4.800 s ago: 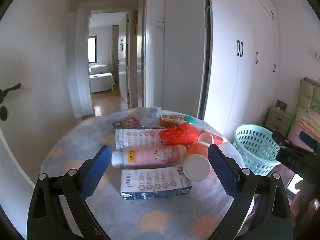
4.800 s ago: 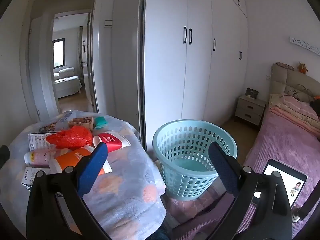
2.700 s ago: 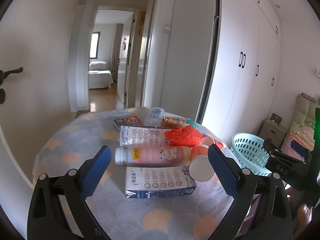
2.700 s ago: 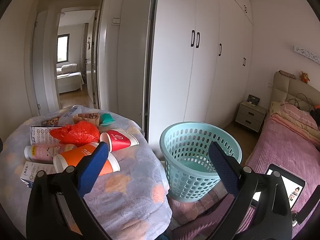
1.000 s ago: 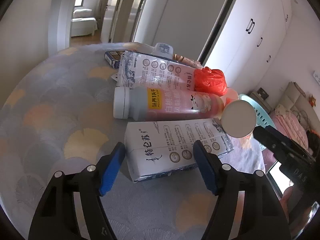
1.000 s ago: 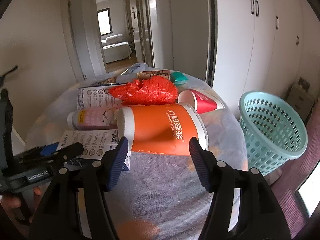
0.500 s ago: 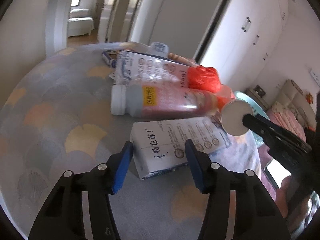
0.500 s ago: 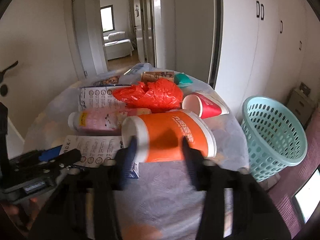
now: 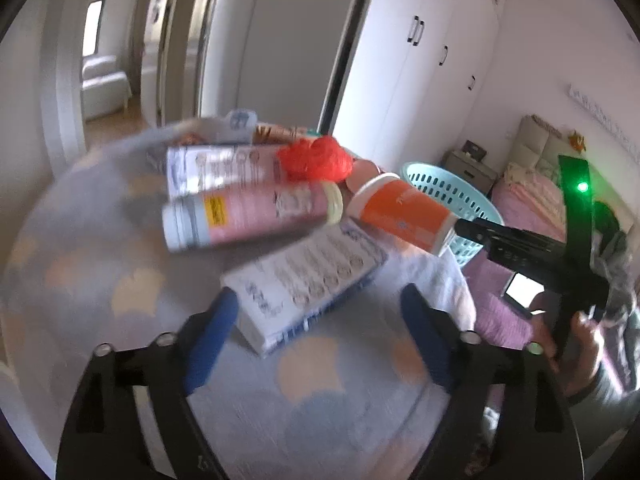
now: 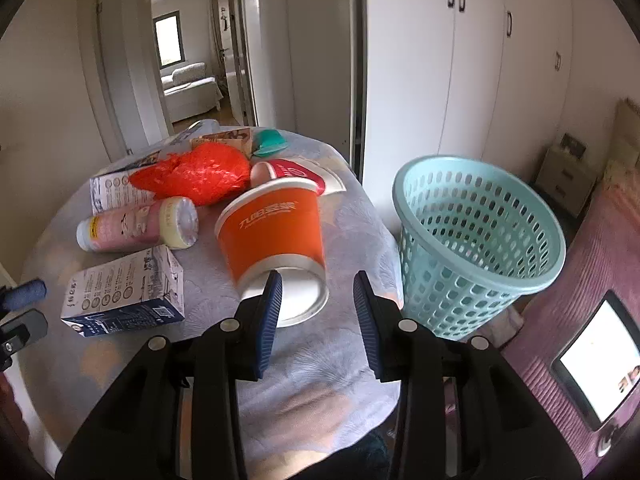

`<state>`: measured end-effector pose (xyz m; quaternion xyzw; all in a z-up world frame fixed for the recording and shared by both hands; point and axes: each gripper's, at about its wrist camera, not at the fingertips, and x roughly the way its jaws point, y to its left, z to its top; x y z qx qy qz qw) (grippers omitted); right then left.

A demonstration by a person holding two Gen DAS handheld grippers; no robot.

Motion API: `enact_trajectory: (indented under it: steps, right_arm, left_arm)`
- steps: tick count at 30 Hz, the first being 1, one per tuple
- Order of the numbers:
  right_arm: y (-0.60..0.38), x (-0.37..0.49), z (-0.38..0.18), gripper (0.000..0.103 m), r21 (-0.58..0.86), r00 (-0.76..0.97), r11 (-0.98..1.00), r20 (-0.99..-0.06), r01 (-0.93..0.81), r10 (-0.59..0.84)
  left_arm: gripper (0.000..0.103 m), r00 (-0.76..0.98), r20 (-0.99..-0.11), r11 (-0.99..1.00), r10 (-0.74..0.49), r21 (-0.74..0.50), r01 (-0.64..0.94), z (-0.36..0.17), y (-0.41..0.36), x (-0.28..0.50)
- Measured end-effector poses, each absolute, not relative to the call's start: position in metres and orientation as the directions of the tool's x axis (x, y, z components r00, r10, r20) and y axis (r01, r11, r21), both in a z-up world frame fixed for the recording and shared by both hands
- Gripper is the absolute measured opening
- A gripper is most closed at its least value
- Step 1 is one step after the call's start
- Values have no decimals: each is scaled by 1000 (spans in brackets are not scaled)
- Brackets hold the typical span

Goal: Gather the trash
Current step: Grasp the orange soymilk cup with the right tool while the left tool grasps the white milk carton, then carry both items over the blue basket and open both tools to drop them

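R tongs [image 10: 316,308] part-closed on orange cup [image 10: 276,232], lifted near basket [image 10: 480,248], which looks empty; L tongs [image 9: 316,332] open, hold nothing; rest of trash left on surface [image 10: 352,352].

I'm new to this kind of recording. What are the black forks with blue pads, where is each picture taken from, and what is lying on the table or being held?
There is no robot here. A person holds a two-finger gripper in each hand, and each gripper carries a fisheye camera looking along its fingers. One picture comes from the left gripper, which is open and empty above the cloth-covered table. The other comes from the right gripper. On the table lie a milk carton, a pink bottle, a red bag and a red cup. The orange cup is tipped, with its base at the right gripper's tips; I cannot tell whether it is clamped. A blue basket stands beside the table.
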<state>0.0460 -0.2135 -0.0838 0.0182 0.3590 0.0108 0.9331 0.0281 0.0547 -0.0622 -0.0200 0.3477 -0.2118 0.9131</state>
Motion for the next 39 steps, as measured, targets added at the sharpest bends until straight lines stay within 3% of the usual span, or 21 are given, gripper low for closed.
enact_trajectory:
  steps: [1,3,4,11,21,27,29,39]
  right_arm:
    - [-218,46,-82,35,62,742,998,-668,-11,50]
    - [-218,44,-78,56,86,754,996,-653,-26,76]
    - [-217,44,-76,61,95,765,995,-639,-35,87]
    - [-214,70,-77,73,139,741,987,-654,-79,151]
    - [-201,103,-106,73,207,624,969,-742,-135,246]
    - [-204,103,-113,69,240,600,963,-754,-127,267]
    - [-209,104,-120,61,277,574,952,-763,-128,299]
    - [-217,80,-81,60,247,674,956,-680,-159,288]
  left_arm:
    - [83,671,-633,911,-387,-152,383,-62,50,34]
    - [83,672,-640,910,-372,-109,401,-64,42,46]
    - [84,658,-656,906,-370,-96,413,-67,39,57]
    - [84,554,-743,867,-375,-70,493,-88,23,90]
    - [82,501,-790,871,-354,-84,484,-104,5,96]
    - [63,483,-793,877,-371,-128,464,-113,-3,87]
    - [57,493,-781,882,-383,-151,447,-112,-1,82]
    - [53,606,-644,874,-466,-228,429,-66,8,61]
